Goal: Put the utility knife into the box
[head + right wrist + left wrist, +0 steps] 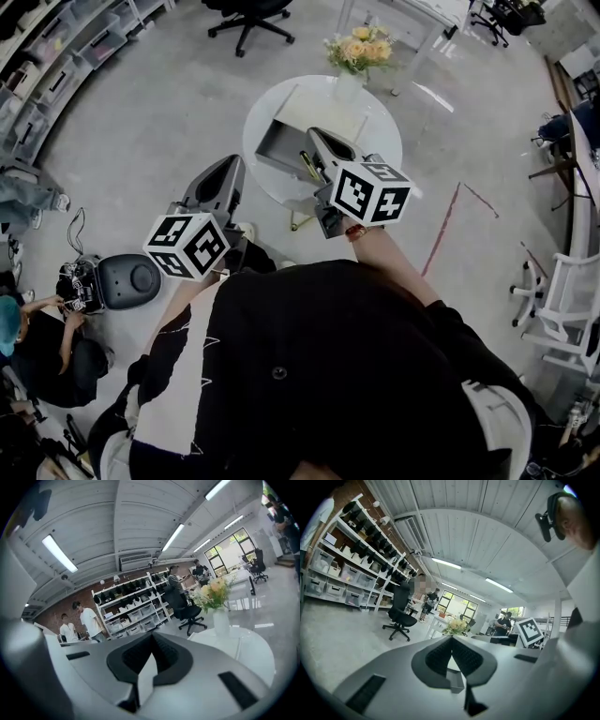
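White table [386, 131], grey box [279, 148], yellow and peach flowers [361, 47] in a white vase [347, 87]

Round white tabletop [265, 105], seen in the upper centre of the head view and set on a grey floor [159, 122]. A white vase [348, 87] of yellow and cream flowers [360, 47] is placed upright at the upper right rim. A grey open box [279, 147] is laid near the centre, with a white flap [323, 112] extended towards the vase. A slender yellow-and-dark utility knife [307, 165] is seen at the box's right edge; whether it is touching the tabletop cannot be told.
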`<state>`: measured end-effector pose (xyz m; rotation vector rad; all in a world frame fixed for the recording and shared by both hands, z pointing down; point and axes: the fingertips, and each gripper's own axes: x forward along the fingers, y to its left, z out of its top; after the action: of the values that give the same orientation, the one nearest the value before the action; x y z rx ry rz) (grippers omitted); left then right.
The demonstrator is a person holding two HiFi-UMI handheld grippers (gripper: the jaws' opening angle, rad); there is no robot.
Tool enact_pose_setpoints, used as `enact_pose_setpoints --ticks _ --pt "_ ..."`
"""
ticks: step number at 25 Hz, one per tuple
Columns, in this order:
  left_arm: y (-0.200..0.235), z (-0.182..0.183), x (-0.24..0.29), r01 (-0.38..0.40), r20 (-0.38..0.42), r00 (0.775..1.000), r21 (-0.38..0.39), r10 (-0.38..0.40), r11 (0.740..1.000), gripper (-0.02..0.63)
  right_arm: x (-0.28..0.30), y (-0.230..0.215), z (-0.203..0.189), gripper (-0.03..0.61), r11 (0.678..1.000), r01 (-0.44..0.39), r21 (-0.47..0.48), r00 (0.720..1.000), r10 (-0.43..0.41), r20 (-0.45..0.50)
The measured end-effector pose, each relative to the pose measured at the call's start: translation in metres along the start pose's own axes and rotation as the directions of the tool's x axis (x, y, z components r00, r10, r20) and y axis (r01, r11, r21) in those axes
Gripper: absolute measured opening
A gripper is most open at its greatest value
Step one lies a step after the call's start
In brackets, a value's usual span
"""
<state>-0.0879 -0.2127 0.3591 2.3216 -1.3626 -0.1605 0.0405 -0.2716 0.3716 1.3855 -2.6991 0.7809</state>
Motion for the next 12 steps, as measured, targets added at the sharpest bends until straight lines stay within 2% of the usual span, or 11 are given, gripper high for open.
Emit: enact_pose_setpoints --ticks 5,12 --pt "0.002 0.0 0.001 -0.006 -0.003 1.0 0.003 0.006 1.0 0.011 0.001 0.001 -0.003 0.005 0.995 0.023 -0.098 0.999 -0.025 -0.02" --pt "0.0 -0.001 0.004 -0.001 -0.006 1.0 -0.002 0.001 1.0 0.011 0.001 -0.004 -0.011 0.005 0.993 0.041 -0.115 0.998 -0.047 -0.046"
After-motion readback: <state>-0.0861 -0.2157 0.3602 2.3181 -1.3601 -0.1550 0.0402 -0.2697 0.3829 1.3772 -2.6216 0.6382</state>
